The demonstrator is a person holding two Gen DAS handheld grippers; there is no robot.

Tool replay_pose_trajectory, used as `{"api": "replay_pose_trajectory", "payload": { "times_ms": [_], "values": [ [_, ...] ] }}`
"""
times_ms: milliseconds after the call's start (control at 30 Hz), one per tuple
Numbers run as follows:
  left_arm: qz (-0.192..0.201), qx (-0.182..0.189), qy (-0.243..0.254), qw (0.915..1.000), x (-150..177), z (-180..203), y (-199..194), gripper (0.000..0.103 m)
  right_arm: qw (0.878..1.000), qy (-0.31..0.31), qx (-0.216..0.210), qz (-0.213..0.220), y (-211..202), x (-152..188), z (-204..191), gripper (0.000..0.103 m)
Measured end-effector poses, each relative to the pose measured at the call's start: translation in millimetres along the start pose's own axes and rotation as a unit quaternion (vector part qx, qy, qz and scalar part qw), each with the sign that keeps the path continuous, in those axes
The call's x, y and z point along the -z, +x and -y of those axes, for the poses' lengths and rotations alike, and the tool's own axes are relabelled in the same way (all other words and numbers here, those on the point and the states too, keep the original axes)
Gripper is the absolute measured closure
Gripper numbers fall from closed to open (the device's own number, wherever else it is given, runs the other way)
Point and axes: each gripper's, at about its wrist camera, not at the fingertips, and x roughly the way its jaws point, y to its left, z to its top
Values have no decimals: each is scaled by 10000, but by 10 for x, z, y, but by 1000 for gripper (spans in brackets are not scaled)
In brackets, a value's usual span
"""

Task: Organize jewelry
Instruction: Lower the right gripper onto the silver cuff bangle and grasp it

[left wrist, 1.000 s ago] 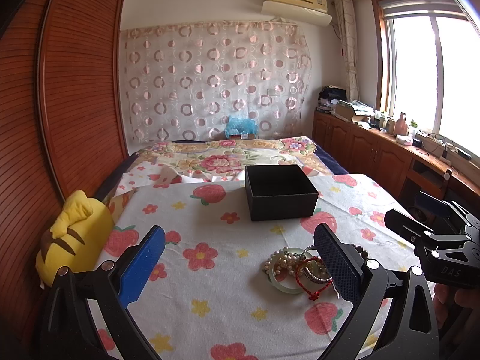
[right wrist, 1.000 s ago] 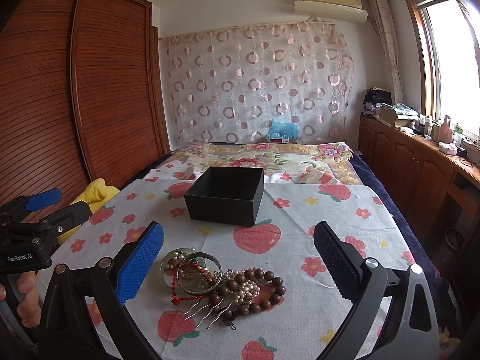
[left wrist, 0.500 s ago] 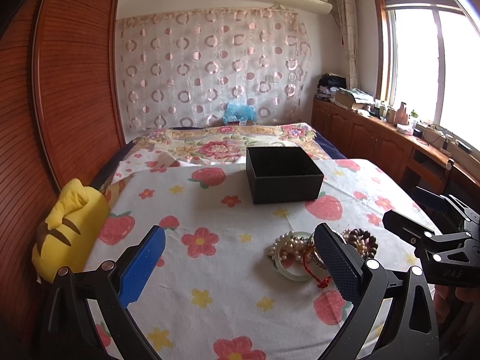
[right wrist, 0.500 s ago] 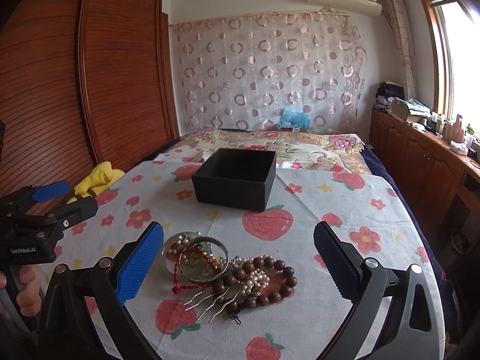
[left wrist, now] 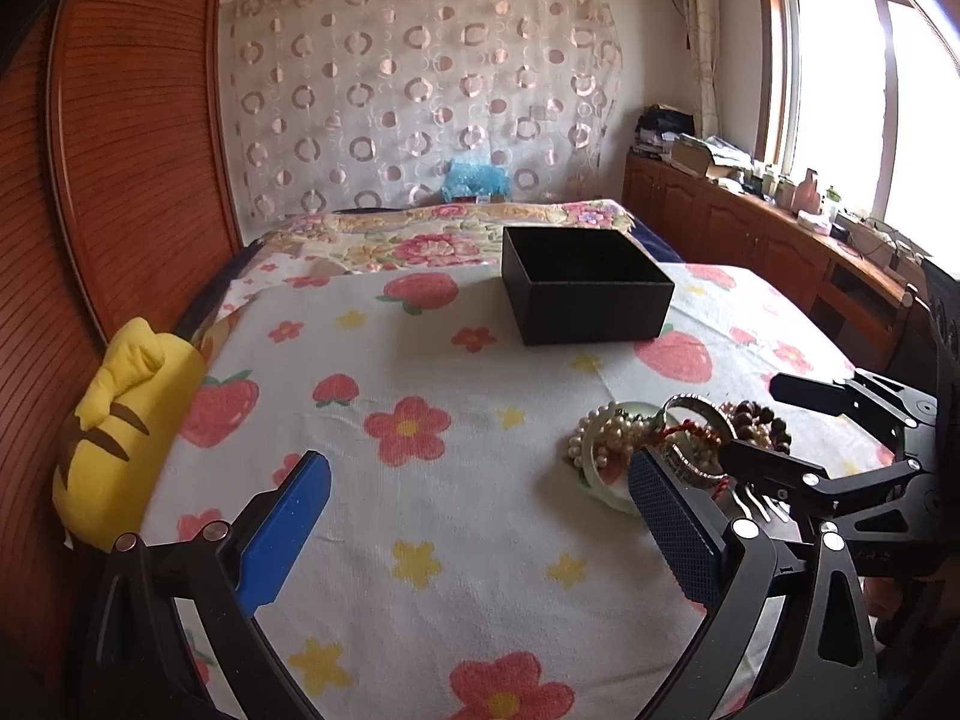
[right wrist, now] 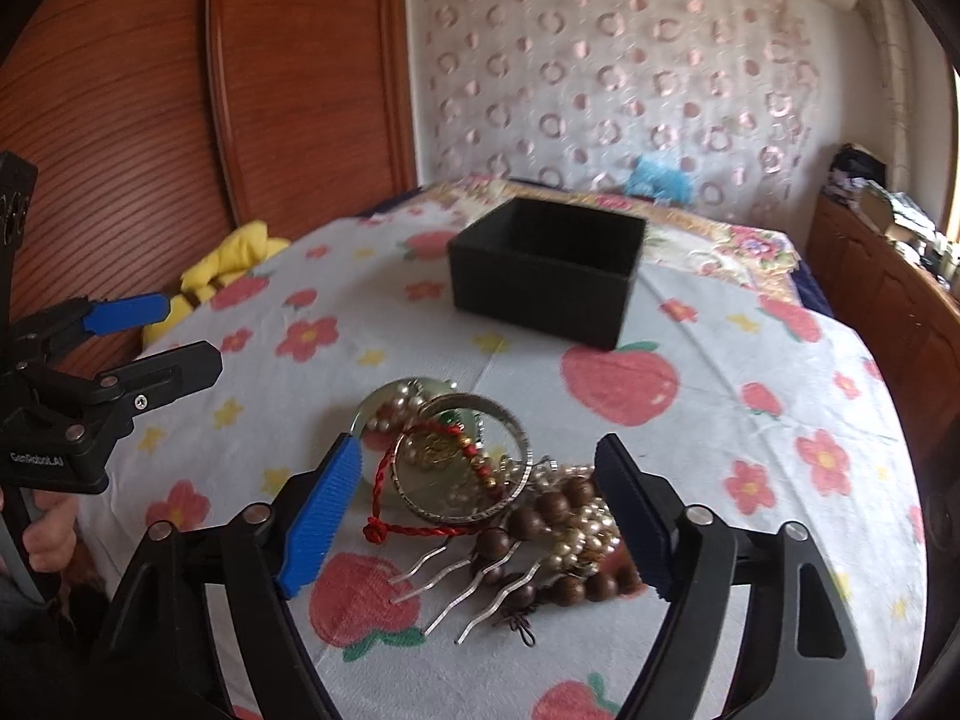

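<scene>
A pile of jewelry point(right wrist: 480, 480) lies on the flowered cloth: a silver bangle point(right wrist: 462, 459), a red cord bracelet, pearls, brown wooden beads point(right wrist: 540, 516) and a metal hair comb point(right wrist: 474, 588). My right gripper point(right wrist: 480, 510) is open and hangs low over the pile, a finger on each side. An open black box point(right wrist: 546, 276) stands beyond it. In the left wrist view the pile point(left wrist: 654, 438) is at the right and the box point(left wrist: 585, 291) is further back. My left gripper point(left wrist: 480, 516) is open and empty, left of the pile.
A yellow plush toy point(left wrist: 120, 414) lies at the table's left edge by the wooden wardrobe point(left wrist: 120, 150). A bed with a floral cover point(left wrist: 432, 234) is behind the table. Wooden cabinets point(left wrist: 750, 228) with clutter run under the window at the right.
My right gripper has dropped down and forward over the jewelry pile, which now lies between its fingers. My left gripper has lowered and drawn a little closer to the table.
</scene>
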Motion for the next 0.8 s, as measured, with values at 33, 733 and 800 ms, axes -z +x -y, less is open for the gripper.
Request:
{"api": "replay_pose_trajectory", "payload": {
  "times_ms": [33,733,800],
  "values": [
    [-19,1,6,10000,13,1,8,7,9999,-30,-31,-91,50,-11,-3,24],
    [-594,314,51,9977,189,23,297,7,9999,-59,10,-129,13,-101,209,42],
    [-566,381,113,9976,177,76,305,7,9999,-10,61,-85,-63,-92,270,42]
  ]
}}
